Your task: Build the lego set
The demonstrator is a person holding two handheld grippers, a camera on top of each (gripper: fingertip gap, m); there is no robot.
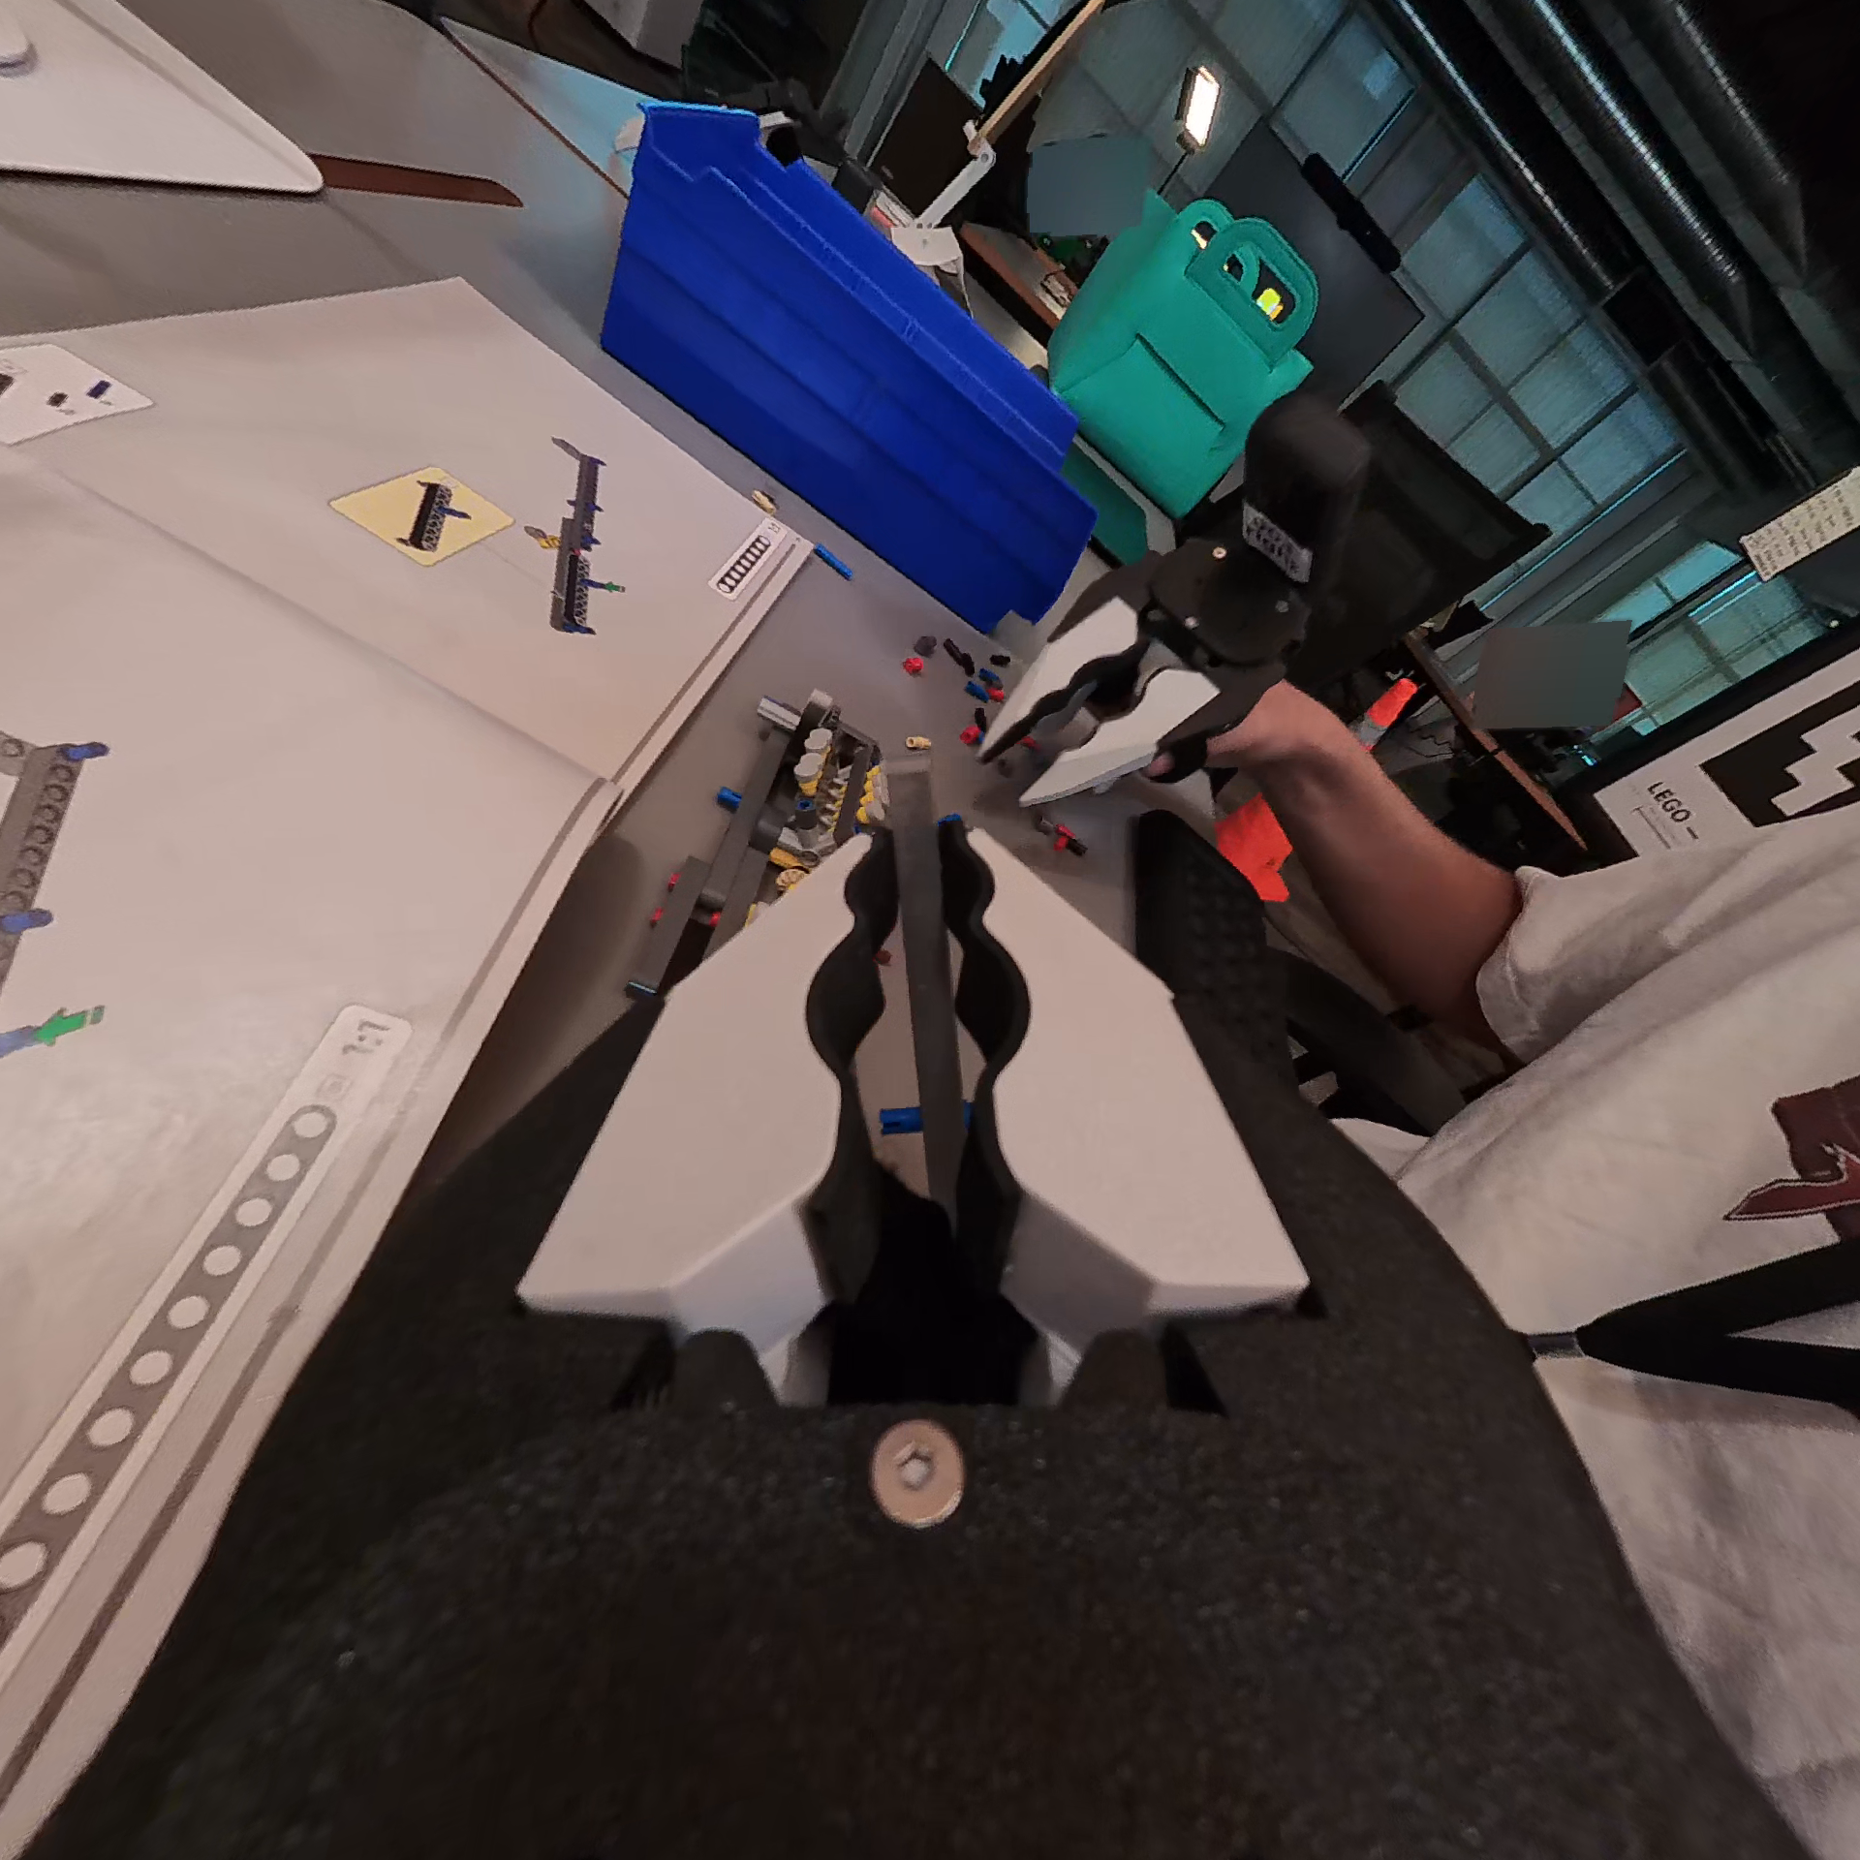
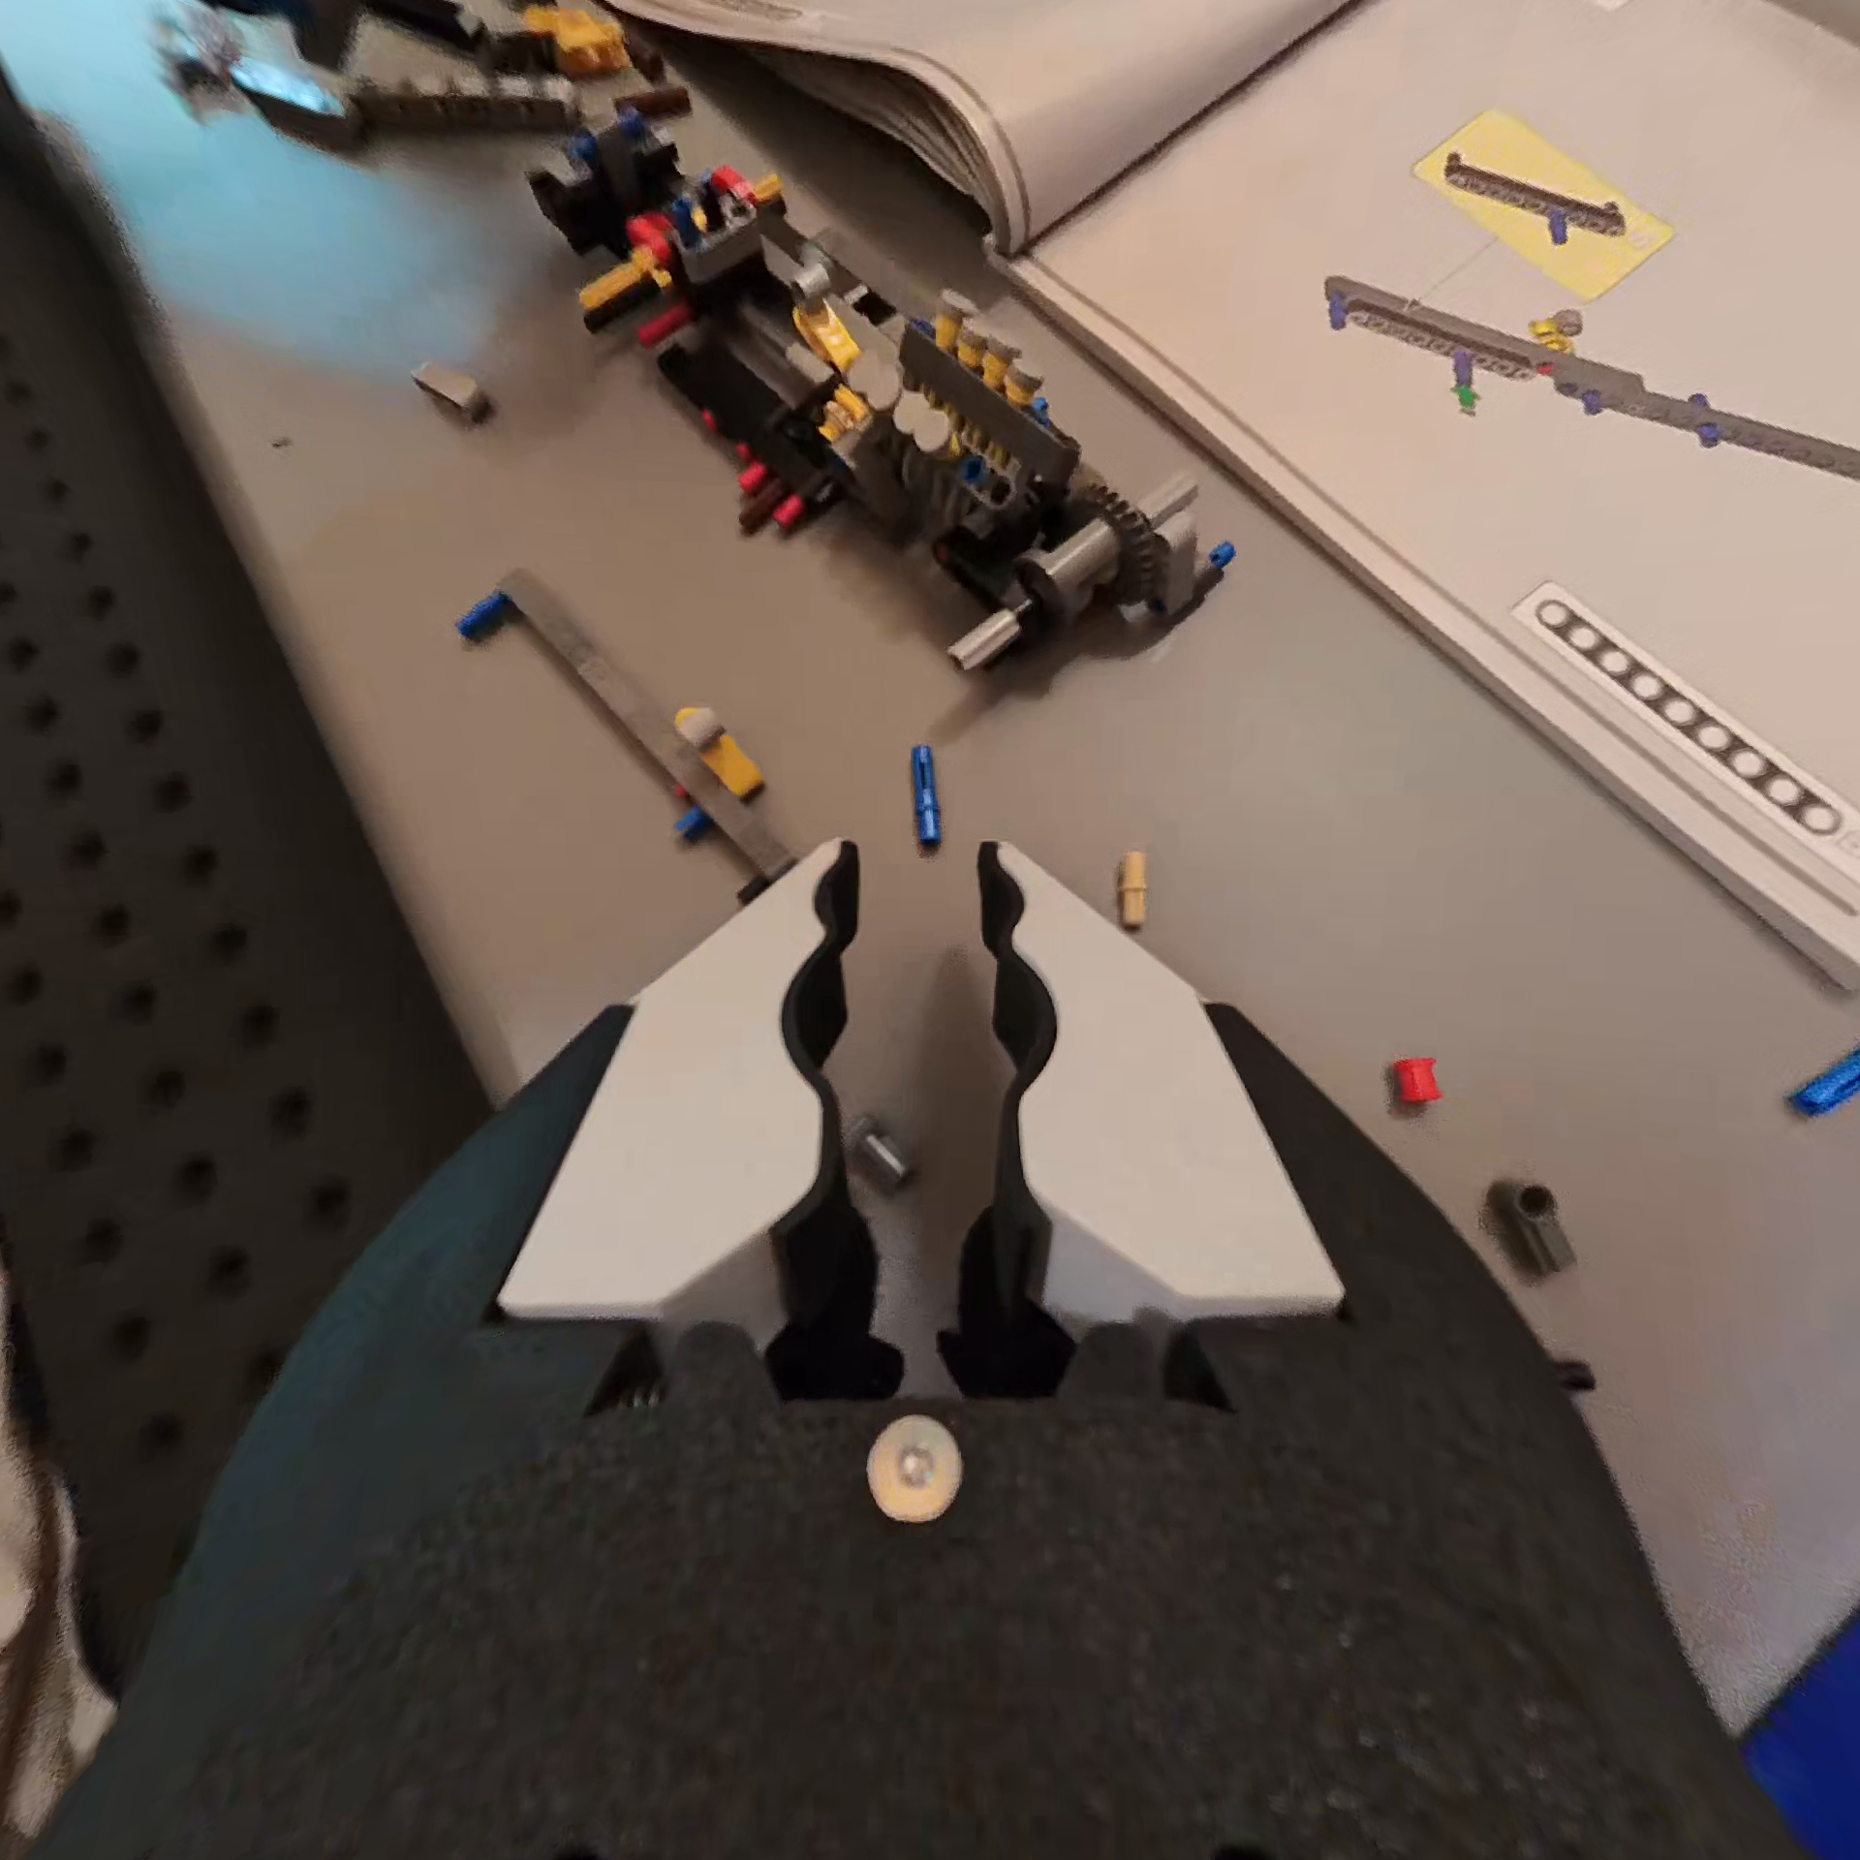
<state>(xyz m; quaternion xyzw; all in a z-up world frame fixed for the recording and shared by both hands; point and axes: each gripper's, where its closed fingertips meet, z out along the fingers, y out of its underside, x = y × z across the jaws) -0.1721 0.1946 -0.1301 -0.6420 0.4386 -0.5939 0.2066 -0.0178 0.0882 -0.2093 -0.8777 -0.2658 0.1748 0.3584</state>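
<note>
Your left gripper [image 1: 918, 835] is clenched on a long dark grey beam [image 1: 928, 966]; your right gripper [image 2: 918, 856] hangs released over the desk [image 2: 1308, 856].

The beam runs lengthwise between your left fingers [image 1: 745, 1067], its far end sticking out past the tips and a blue pin [image 1: 901, 1117] showing at its side near the finger bases. Your right jaws stand moderately apart with nothing between them, tips just short of a loose blue pin [image 2: 924, 793]; whether they touch the desk is hard to tell from this angle. A tan pin [image 2: 1131, 888] lies just right of the tips, and a grey beam with a yellow piece [image 2: 644, 720] just left. The part-built lego model [image 2: 886, 423] sits beyond them, near the edge of the open instruction book [image 2: 1510, 483]. A blue bin [image 1: 835, 372] stands towards the desk's far edge.
</note>
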